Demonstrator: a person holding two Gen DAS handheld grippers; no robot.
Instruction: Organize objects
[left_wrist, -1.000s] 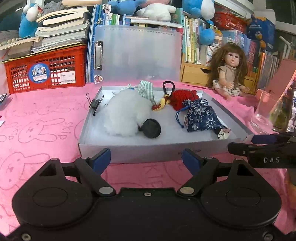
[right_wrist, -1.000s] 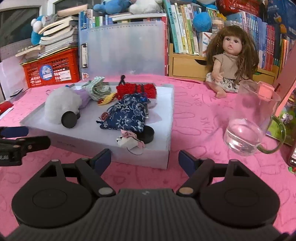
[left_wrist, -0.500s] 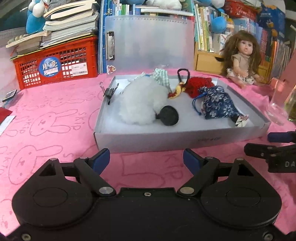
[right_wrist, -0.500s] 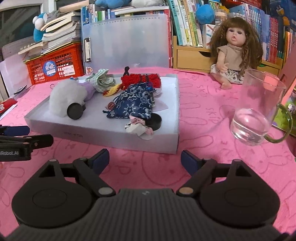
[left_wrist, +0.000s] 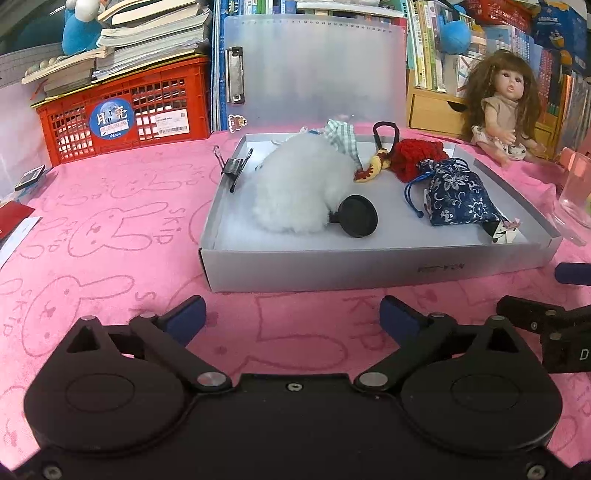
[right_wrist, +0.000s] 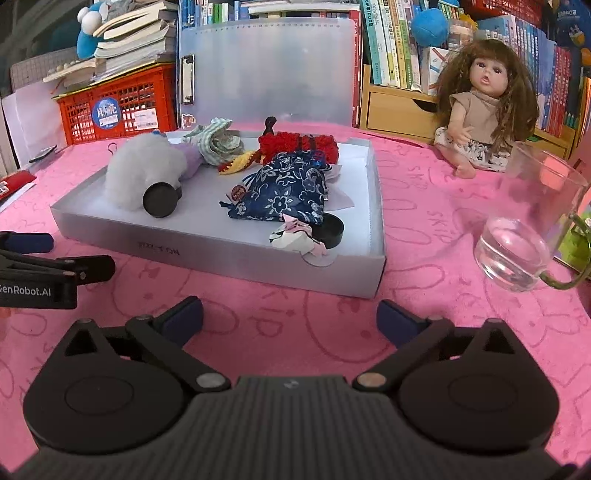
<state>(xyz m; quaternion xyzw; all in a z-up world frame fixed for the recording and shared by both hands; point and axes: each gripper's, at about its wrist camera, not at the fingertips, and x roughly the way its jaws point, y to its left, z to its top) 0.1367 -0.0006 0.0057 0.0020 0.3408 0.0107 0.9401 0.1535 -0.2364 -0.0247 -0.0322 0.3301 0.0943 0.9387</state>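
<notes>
A shallow grey box (left_wrist: 369, 269) (right_wrist: 207, 242) lies on the pink cloth. In it are a white fluffy ball (left_wrist: 299, 192) (right_wrist: 142, 173) with a black round cap (left_wrist: 356, 221), a checked cloth (right_wrist: 216, 144), a red knitted piece (left_wrist: 415, 157) (right_wrist: 299, 146), a blue flowered pouch (left_wrist: 456, 197) (right_wrist: 286, 194) and a small folded-paper figure (right_wrist: 293, 236). A black binder clip (left_wrist: 234, 166) sits on its left wall. My left gripper (left_wrist: 291, 321) and my right gripper (right_wrist: 290, 319) hover before the box's front wall. The jaws of both are opening, with nothing between them.
A doll (right_wrist: 484, 107) sits at the back right, near a glass mug (right_wrist: 524, 236) holding water. A red crate (left_wrist: 125, 114) with stacked books stands at the back left, a translucent clipboard (left_wrist: 317, 74) leans behind the box, and bookshelves fill the background.
Both grippers' jaws have spread wider. Both views have tilted downward a little, so the box sits higher in frame and more pink cloth shows in front.
</notes>
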